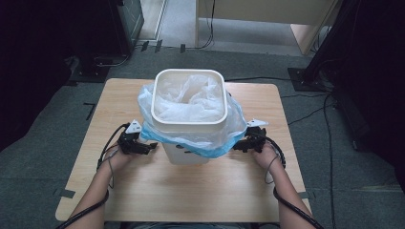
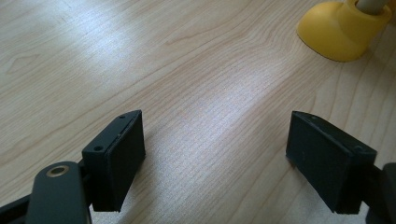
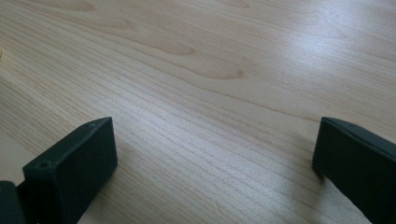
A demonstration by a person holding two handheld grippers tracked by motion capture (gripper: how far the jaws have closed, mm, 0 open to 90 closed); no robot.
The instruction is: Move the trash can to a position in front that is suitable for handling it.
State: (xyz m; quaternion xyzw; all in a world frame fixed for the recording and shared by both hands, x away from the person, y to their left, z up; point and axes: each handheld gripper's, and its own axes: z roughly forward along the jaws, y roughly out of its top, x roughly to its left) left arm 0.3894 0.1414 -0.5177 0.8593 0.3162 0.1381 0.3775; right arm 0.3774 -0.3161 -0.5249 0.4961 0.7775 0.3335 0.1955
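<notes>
Inside white bin point(image 1: 190, 114): crumpled plastic liner point(image 1: 191, 95).

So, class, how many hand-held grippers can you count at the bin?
2: the left hand-held gripper at the bin's left side, the right hand-held gripper at its right side, both open.

Bare light wooden counter point(image 1: 191, 191) lies free before my hands; the white plastic bin point(image 1: 190, 143) with its draped translucent bag (blue-edged) point(image 1: 228, 138) blocks the middle between them.
</notes>
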